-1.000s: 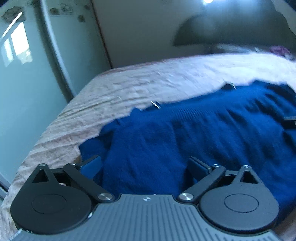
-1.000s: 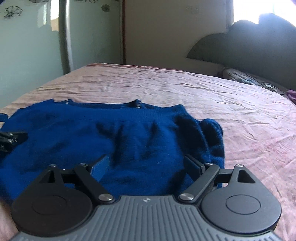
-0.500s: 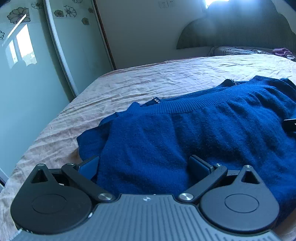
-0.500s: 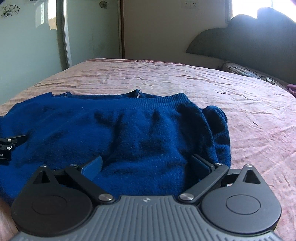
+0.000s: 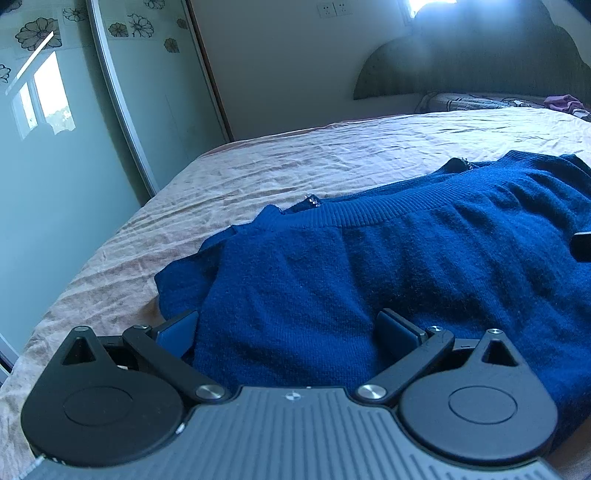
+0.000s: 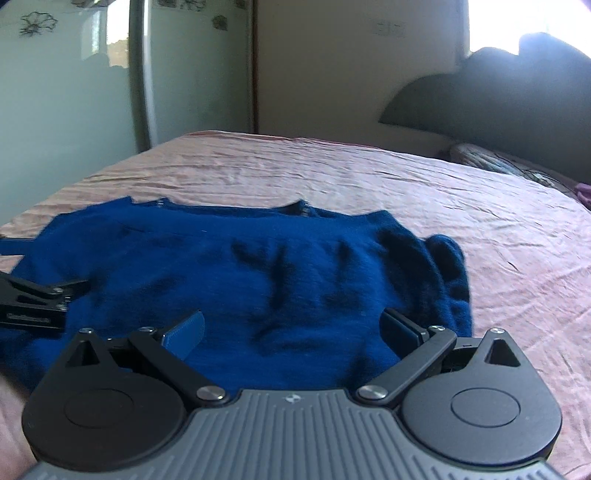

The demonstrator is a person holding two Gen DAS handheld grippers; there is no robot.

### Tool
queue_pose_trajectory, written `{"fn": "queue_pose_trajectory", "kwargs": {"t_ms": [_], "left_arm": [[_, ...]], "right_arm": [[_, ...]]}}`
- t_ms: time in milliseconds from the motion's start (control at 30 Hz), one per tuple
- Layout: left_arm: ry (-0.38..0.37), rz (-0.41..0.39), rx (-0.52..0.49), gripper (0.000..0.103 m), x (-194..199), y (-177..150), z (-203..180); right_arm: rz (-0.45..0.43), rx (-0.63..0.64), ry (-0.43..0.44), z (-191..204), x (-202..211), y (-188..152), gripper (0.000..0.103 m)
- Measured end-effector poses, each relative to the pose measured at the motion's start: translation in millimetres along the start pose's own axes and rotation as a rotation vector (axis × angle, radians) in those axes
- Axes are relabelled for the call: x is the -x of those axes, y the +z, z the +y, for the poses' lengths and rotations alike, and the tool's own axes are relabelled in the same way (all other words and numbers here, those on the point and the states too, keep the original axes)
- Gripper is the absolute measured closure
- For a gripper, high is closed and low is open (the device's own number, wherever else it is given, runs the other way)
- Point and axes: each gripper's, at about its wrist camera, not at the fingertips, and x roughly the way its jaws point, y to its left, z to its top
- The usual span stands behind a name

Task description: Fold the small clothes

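From my left hand-held gripper [image 5: 286, 328] I see the ribbed hem band [image 5: 369, 212] of the blue sweater [image 5: 369, 280] sharply, with a small sparkly trim [image 5: 313, 201] at the neckline just past it, and a folded-under flap [image 5: 184, 277] of the garment sticking out on the left side. This view also catches the wall sockets [image 5: 334, 9] and a purple cloth [image 5: 561, 101] far off by the headboard [image 5: 472, 62]. The tip of my other tool shows only as a dark block at the right edge.

From my right hand-held gripper [image 6: 291, 325] the picture is blurred, so the knit texture is lost, but here I see the sweater's [image 6: 240, 266] whole width across the pink bedsheet [image 6: 369, 177], including its bunched right edge [image 6: 447, 273]. The black linkage of my left hand-held gripper [image 6: 35, 299] reaches in at the left, lying over the fabric.

Both tools are released: the fingers stand wide apart, nothing pinched between the pads. The sweater lies flat on the bed directly ahead of and beneath both, its near edge running under the fingers in each view. My left tool hangs over the garment's left portion, my right over the right portion.
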Motion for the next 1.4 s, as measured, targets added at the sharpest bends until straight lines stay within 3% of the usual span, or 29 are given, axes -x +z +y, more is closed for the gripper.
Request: {"fn": "queue_pose_trajectory", "kwargs": {"t_ms": [200, 367, 600, 800, 1067, 1133, 1167, 1200, 1233, 1300, 1333, 1367, 1400], "left_arm": [[0.056, -0.013, 0.008, 0.001, 13.5, 6.0, 11.7], [0.053, -0.003, 0.140, 0.001, 22.6, 14.2, 64.8], [-0.232, 0.192, 0.377, 0.001, -9.1, 18.8, 134.4], [-0.454, 0.298, 0.520, 0.002, -52.2, 13.2, 148.2], [-0.649, 0.287, 0.576, 0.002, -93.4, 28.9, 147.6], [-0.703, 0.290, 0.615, 0.002, -105.8, 32.6, 148.8], [-0.719, 0.288, 0.640, 0.003, -111.4, 33.4, 149.2], [-0.731, 0.281, 0.663, 0.004, -116.1, 34.4, 149.4], [-0.736, 0.273, 0.676, 0.005, -119.6, 35.6, 148.6], [-0.710, 0.267, 0.661, 0.021, -122.6, 39.9, 145.1], [-0.701, 0.274, 0.640, 0.045, -123.3, 41.6, 142.3], [-0.687, 0.292, 0.622, 0.063, -125.2, 42.6, 139.2], [-0.676, 0.306, 0.619, 0.066, -127.6, 42.9, 136.4]], "right_arm": [[-0.009, 0.041, 0.068, 26.4, 6.1, 4.0, 0.001], [-0.054, 0.172, 0.106, 60.5, 22.9, 1.6, 0.001], [-0.151, 0.508, 0.187, 133.0, 54.4, -22.0, 0.001], [-0.166, 0.768, 0.121, 180.9, 54.3, -48.9, 0.002], [-0.256, 0.866, 0.038, 223.2, 36.1, -53.3, 0.002], [-0.276, 0.883, 0.038, 234.3, 29.5, -49.8, 0.009], [-0.275, 0.889, 0.042, 238.7, 27.6, -47.7, 0.026], [-0.272, 0.900, 0.038, 243.7, 22.8, -46.2, 0.049], [-0.266, 0.917, 0.031, 249.4, 17.9, -46.6, 0.058], [-0.249, 0.937, 0.038, 255.1, 10.6, -48.2, 0.078], [-0.247, 0.936, 0.048, 254.8, 10.5, -48.0, 0.082], [-0.249, 0.929, 0.057, 252.6, 10.8, -46.8, 0.087], [-0.250, 0.918, 0.065, 251.0, 11.9, -45.2, 0.090]]}}
